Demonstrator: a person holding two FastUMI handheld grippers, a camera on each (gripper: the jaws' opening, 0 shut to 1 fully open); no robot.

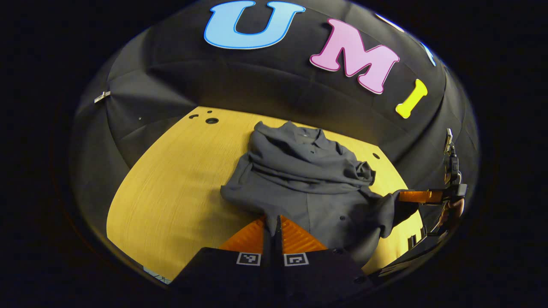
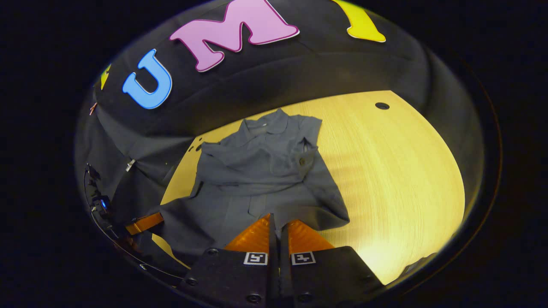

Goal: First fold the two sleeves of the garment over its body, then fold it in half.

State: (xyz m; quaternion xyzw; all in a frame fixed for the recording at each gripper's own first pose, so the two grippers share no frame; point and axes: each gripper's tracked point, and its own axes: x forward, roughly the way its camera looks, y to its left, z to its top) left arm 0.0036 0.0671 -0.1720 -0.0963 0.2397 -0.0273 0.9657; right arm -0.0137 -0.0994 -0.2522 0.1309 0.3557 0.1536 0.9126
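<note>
Fingers (image 1: 278, 224) pinched on garment (image 1: 299, 179) hem

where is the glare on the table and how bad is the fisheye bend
Right gripper view: brightest glare on the table at lower right, beside the shirt; far edge curves strongly. Left gripper view: table lit evenly, edge bowed, shirt sharp.

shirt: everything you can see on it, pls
The shirt is dark grey woven cloth with a collar and buttons down the front. It lies collar away on the wooden table, both sleeves folded across the chest, creased. Its near hem is lifted: the left gripper and right gripper each pinch it shut at the bottom edge.
</note>
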